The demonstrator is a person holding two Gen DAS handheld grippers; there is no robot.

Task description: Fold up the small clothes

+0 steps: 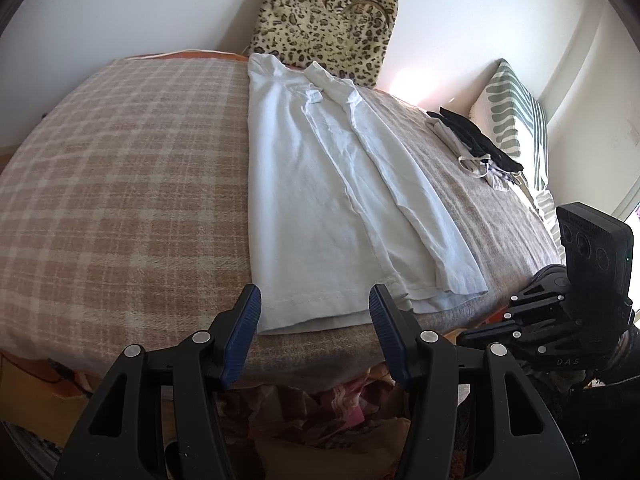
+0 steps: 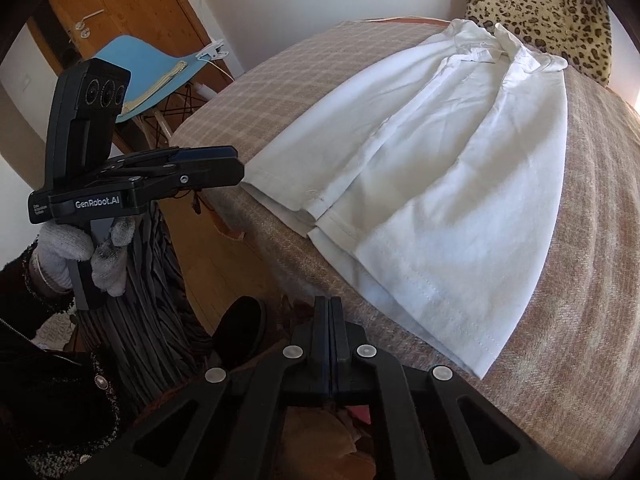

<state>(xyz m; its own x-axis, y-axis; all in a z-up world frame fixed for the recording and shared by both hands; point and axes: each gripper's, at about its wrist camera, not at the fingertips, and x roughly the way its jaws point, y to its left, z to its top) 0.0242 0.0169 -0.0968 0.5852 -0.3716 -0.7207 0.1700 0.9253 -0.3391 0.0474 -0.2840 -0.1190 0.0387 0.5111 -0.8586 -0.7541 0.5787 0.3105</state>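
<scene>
A white T-shirt (image 1: pixel 320 184) lies lengthwise on the checked bed cover, both sides folded in to a long strip, hem toward me. It also shows in the right wrist view (image 2: pixel 440 152). My left gripper (image 1: pixel 314 312) is open and empty, its blue pads just off the hem at the bed's near edge. It also shows side-on in the right wrist view (image 2: pixel 236 168), left of the hem. My right gripper (image 2: pixel 330 308) is shut and empty, below the bed edge near the hem's right corner. Its body shows in the left wrist view (image 1: pixel 560 312).
The bed's checked cover (image 1: pixel 120 184) spreads to the left. A leopard-print cushion (image 1: pixel 328 16) stands at the head. A small pile of dark and light clothes (image 1: pixel 476 144) lies by a green-striped pillow (image 1: pixel 516 120). A blue chair (image 2: pixel 148 72) and a wooden door (image 2: pixel 132 4) stand off the bed.
</scene>
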